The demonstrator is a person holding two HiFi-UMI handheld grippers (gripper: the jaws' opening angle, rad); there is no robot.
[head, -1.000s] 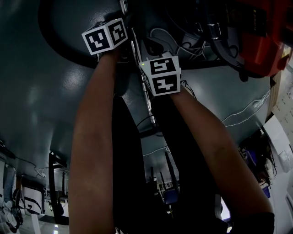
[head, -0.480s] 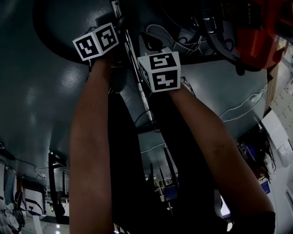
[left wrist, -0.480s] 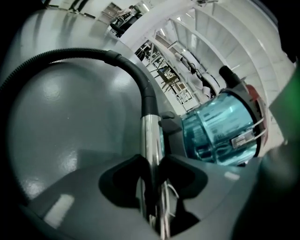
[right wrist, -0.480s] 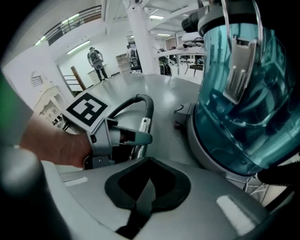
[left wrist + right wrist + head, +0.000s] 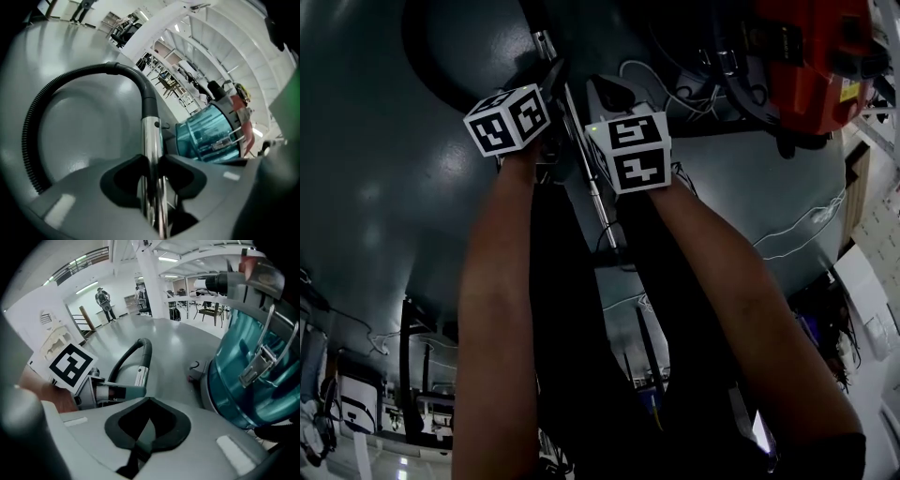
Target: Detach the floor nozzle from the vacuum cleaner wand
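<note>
The chrome wand (image 5: 586, 178) runs slantwise between my two forearms, and its upper end joins the black ribbed hose (image 5: 417, 80). My left gripper (image 5: 548, 89) has the wand (image 5: 152, 154) between its jaws, which are closing. Both pads touch the tube's sides. My right gripper (image 5: 614, 94) sits just right of the wand. Its jaws (image 5: 149, 420) are shut, and I see nothing between them. The right gripper view also shows the left gripper (image 5: 70, 364) on the wand (image 5: 140, 373). I cannot make out the floor nozzle: the wand's lower end disappears against the person's dark trousers.
The vacuum's red body (image 5: 811, 56) stands at the upper right, with its teal dust canister (image 5: 253, 380) close to my right gripper. The hose (image 5: 70, 77) arcs wide to the left over the grey floor. White cables (image 5: 806, 225) trail on the right. A person (image 5: 104, 301) stands far back.
The left gripper's marker cube has shifted right, closer to the right gripper's cube. Both grippers and the wand sit a little lower in the head view, and the hose arc shows more.
</note>
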